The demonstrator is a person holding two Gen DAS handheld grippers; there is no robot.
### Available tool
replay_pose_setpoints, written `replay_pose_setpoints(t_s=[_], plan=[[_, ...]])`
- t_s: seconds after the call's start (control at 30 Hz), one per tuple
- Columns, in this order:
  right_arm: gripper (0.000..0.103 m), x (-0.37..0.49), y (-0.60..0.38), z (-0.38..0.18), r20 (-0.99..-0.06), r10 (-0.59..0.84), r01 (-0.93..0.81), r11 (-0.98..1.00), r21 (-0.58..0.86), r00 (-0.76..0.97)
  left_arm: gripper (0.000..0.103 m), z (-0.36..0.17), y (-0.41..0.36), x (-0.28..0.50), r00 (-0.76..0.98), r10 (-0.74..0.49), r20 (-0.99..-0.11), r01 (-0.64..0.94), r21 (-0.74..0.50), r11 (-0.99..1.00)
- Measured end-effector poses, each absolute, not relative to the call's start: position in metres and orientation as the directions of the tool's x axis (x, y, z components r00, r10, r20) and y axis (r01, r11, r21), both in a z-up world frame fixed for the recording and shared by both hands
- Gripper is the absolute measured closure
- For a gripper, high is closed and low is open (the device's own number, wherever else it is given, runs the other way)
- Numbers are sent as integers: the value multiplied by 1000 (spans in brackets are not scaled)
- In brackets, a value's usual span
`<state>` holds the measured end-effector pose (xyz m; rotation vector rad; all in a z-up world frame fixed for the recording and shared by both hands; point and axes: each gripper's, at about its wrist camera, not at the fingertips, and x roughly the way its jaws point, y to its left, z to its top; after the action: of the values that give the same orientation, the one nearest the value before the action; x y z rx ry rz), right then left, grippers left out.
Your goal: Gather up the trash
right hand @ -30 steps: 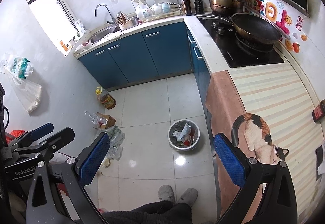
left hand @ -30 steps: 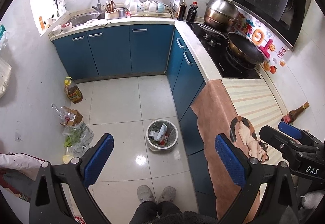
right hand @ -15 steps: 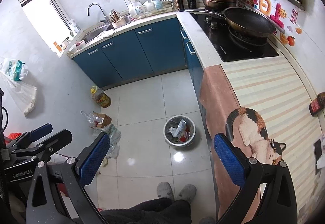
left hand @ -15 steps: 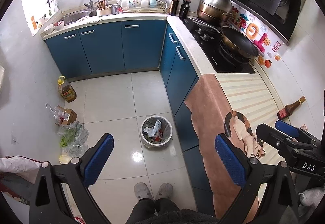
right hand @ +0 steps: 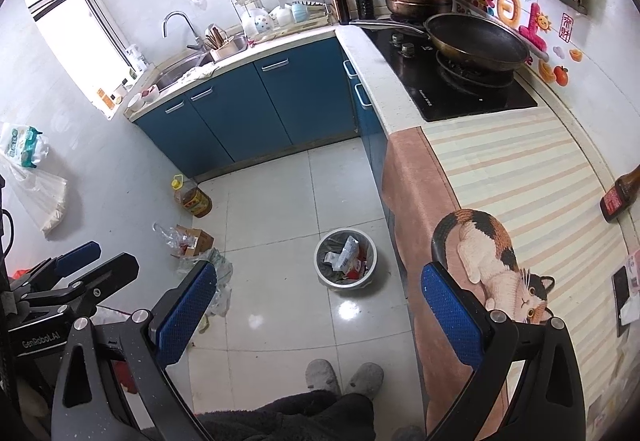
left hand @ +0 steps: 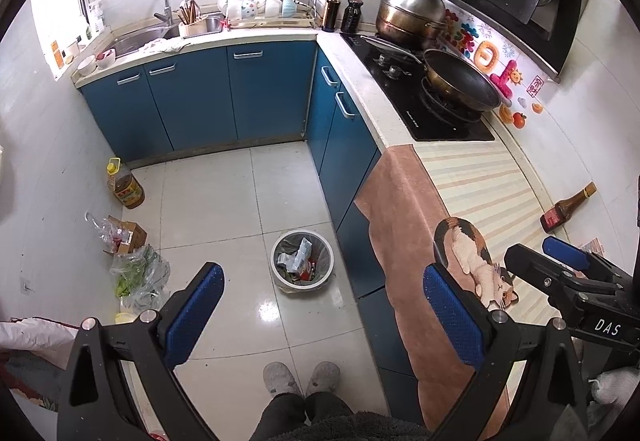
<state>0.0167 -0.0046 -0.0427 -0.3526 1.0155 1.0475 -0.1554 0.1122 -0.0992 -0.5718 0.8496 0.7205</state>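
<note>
A round white trash bin [left hand: 302,259] with wrappers inside stands on the tiled floor beside the blue cabinets; it also shows in the right wrist view [right hand: 345,257]. My left gripper [left hand: 320,305] is open and empty, held high above the floor over the bin. My right gripper [right hand: 316,309] is open and empty, at a similar height, over the floor and counter edge. A brown sauce bottle [left hand: 568,207] lies on its side on the striped cat mat [left hand: 476,181]; it also shows in the right wrist view [right hand: 622,195].
Along the left wall lie a plastic bag of greens [left hand: 138,277], a small cardboard box [left hand: 128,239] and an oil jug [left hand: 126,189]. A wok [left hand: 460,85] and a steel pot [left hand: 412,15] sit on the stove. My slippered feet [left hand: 300,379] stand below.
Both grippers have pulled back and risen a little; the bin sits higher and smaller in the views and more of the counter shows. Both jaws stay open.
</note>
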Motion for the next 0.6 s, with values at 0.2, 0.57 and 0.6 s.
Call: replay_pose_setpoints(t_s=[0.2,0.57,0.6], plan=[[0,20,-8,-41,-827,548,-843,499,203,125,1,-99,110,-152,460,330,-824,-754,-166,636],[0,21,-9,-41,-825,551,-843,498,203,126,1,-96,107,-149,464,330,-822,-750,-166,641],[0,21,-9,-41,-825,551,-842,499,204,127,1,-96,106,-149,465,331,-821,-749,-166,641]])
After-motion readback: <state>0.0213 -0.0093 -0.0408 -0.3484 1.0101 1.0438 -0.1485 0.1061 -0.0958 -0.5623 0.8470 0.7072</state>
